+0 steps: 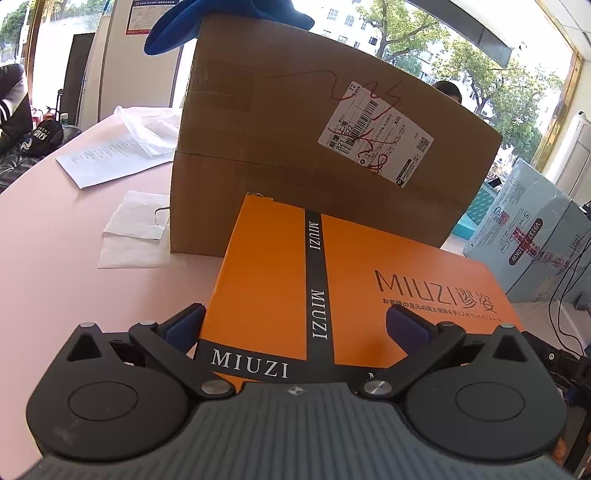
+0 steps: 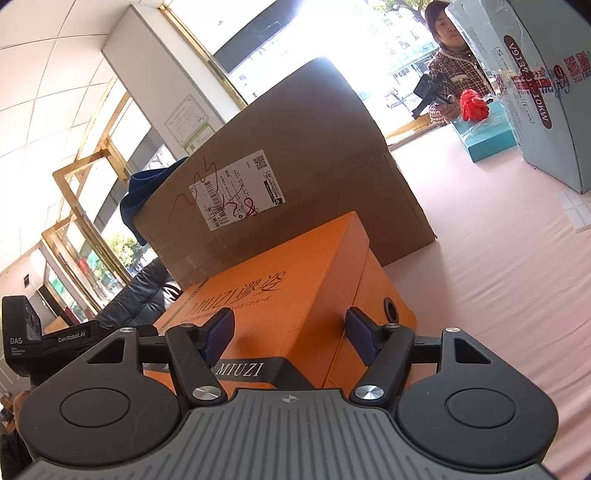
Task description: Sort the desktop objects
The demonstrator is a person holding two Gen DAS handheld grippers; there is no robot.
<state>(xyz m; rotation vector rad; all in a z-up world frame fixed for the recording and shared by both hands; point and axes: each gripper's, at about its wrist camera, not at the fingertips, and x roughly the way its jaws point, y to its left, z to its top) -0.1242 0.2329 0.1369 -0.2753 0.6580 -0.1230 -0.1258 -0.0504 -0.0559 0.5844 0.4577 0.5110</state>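
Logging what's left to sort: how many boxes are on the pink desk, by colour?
Orange: 1, the MIUZI shoe box
Brown: 1, the big cardboard carton
Pale blue: 1, the taped carton
Teal: 1, the flat box
Total: 4 boxes

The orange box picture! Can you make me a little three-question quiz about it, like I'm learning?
1. True or false: the orange box sits in front of the big cardboard box.
2. What colour is the cloth draped on top of the cardboard box? A red, B blue, C green.
3. Fill in: the word printed on the orange box's black band is ____.

Key: 1 true. 2 B. 3 MIUZI. Both the left gripper and the right gripper have their jaws spread at the orange box's near end.
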